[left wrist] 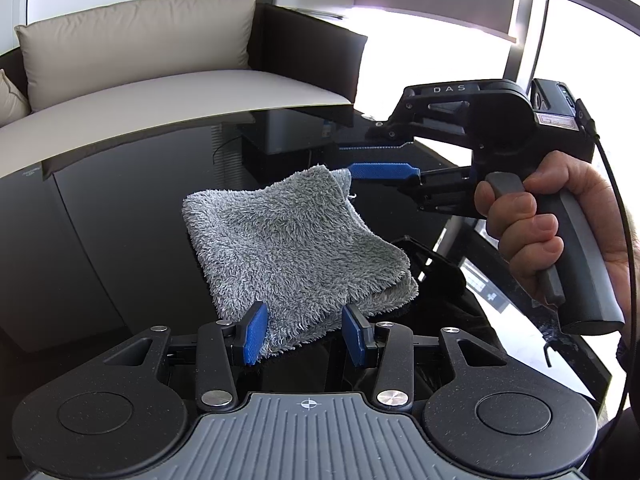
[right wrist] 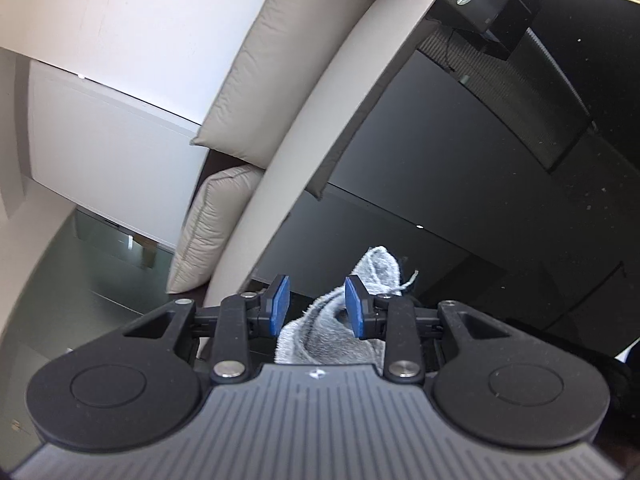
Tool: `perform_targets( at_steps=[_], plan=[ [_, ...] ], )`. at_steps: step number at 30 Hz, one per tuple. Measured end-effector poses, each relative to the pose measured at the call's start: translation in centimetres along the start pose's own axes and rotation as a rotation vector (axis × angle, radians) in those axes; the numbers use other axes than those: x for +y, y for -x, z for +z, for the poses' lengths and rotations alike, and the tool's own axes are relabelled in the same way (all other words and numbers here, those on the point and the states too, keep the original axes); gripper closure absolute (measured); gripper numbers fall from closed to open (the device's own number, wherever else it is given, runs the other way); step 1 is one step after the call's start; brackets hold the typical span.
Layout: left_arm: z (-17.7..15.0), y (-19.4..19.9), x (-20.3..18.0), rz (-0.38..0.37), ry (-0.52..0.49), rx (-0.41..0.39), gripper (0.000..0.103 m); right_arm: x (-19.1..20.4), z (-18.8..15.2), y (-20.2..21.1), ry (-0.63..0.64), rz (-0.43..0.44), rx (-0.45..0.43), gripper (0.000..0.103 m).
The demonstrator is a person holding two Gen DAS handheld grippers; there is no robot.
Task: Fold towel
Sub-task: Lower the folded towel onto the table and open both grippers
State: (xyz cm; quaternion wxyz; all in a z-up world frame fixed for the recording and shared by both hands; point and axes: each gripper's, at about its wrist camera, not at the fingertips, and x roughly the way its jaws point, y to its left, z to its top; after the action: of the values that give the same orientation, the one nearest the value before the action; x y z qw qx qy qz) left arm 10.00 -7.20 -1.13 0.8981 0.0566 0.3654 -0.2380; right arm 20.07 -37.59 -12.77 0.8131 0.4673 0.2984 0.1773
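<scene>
- The fluffy grey terry towel [left wrist: 292, 240] lay already doubled into a thick, roughly square pad on the glossy black glass table [left wrist: 120, 200], well in from its far edge, with the layered open edges bulging toward the table's right side.
- Its long, shaggy pile looked soft and springy, so I judge the layers would puff apart unless pressed flat.
- Your left gripper [left wrist: 306, 334] sat at the towel's near edge with its blue ribbed pads [left wrist: 256, 334] spread apart; the cloth lay between them but was not pinched, probably so you could bite the hem or release it cleanly.
- Your right gripper [left wrist: 382, 158], a matte black pistol-grip tool in your right hand [left wrist: 532, 232], reached in from the table's right side to the towel's far corner; its two fingers stood parted, one blue pad just beside the fabric.
- In the right wrist view, a raised grey fold [right wrist: 376, 268] sat beside and behind one pad, ungrasped.
- Beyond the table's far edge stood a beige cushioned sofa [left wrist: 140, 40] with smooth, plump pillows.
</scene>
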Motion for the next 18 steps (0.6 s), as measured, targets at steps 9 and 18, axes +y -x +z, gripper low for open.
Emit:
perform_targets(
  at_steps=[9,18],
  plan=[
    [-0.1,0.0,0.0,0.002,-0.002,-0.002,0.065,-0.7,-0.2,-1.0,-0.044,0.011,0.061,0.07],
    [-0.1,0.0,0.0,0.0,-0.003,-0.002,0.065,0.8,0.2,-3.4,0.041,-0.017,0.093,0.07]
  ],
)
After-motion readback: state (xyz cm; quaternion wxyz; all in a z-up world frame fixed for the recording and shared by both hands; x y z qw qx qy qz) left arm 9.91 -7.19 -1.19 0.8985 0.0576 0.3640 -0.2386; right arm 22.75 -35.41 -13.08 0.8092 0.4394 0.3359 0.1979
